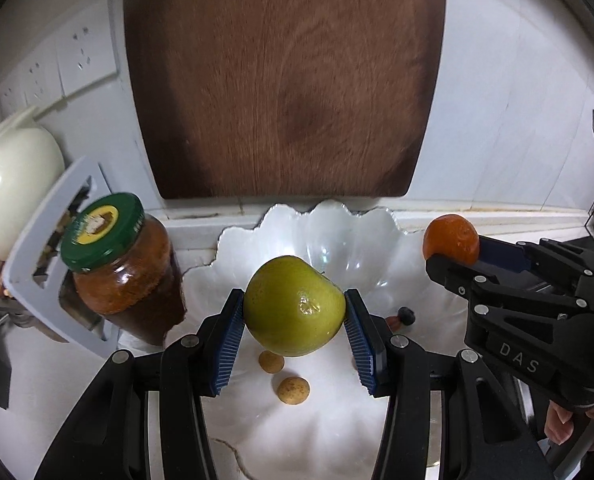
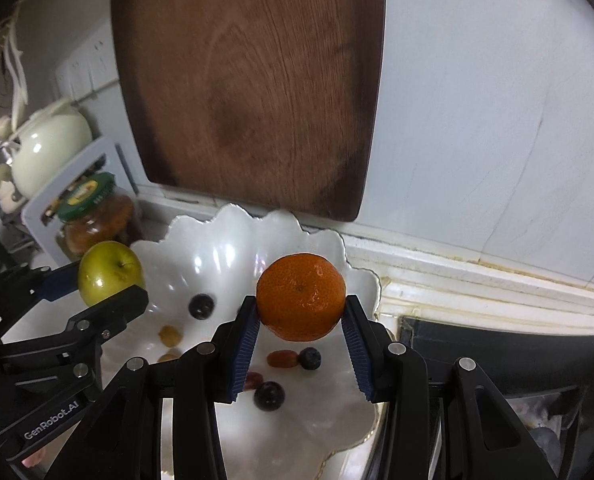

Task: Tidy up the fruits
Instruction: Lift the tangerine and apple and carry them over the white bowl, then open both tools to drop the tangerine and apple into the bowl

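Two grippers each clamp one fruit: the left gripper presses its blue pads on a green apple, the right gripper on an orange tangerine. Below both jaws lies a white scalloped bowl with small fruits; behind it a wooden board leans on the wall, and a jar stands left of the left jaws.

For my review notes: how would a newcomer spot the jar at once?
Find the big wooden board leaning on the wall, then the white scalloped bowl below it. The jar stands just left of the bowl. Its green lid and brown filling set it apart from the white pot behind it.
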A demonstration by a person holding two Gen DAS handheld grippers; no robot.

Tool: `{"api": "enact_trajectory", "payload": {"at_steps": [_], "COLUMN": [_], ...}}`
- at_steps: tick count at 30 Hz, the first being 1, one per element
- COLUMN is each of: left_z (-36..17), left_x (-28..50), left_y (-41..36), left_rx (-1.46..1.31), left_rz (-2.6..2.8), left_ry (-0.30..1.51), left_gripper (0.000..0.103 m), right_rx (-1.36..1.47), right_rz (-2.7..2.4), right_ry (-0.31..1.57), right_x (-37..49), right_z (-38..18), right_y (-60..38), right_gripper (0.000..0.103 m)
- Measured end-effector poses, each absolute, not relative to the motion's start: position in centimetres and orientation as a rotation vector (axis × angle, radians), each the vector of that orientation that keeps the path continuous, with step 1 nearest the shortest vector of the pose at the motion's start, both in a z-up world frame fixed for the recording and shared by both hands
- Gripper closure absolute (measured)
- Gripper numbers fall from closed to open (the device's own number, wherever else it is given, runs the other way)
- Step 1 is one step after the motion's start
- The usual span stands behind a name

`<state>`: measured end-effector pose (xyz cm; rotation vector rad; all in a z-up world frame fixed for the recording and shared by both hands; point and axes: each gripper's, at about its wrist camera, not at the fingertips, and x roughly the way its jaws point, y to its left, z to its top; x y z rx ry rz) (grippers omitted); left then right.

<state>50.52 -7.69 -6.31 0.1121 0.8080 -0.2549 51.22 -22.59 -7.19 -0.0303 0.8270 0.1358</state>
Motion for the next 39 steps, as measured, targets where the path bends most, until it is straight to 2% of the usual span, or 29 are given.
{"api": "enact_trajectory", "payload": {"at_steps": [24,26,28,35,39], "left_z": [-11.6,-11.7,-11.2,-8.9,-7.7], "left_x": [53.9,53.8,53.6,52.4,50.9], "left_y": [-7.5,-7.5,-7.4,-6.6,-5.9], "left_rx": [0.125,0.124,0.132,0.137,0.146], "left_rz": [-0.243,-0.239,-0.224,-0.172,-0.124], "left_ry": [1.0,0.996,0.97,0.911,0.872], "left_gripper": [0.054,0.05,0.037,0.037,0.03], "right_rx": [-0.04,-0.038,-0.039,-0.03,-0.007], "right_rz": [0.149,0.147,0.14,0.121,0.104], "right_ry": [0.995,1.0,0.994,0.968,0.938], "right_x": [55.3,55.4,55.2,54.4,52.9], "right_z": [-11.9,-12.1,-12.1,-11.2,-10.4], "right_y": [-22.3,-22.5,-22.5,-23.1,-23.5], "right_gripper": [0.058,0.057,0.052,0.049,0.049]}}
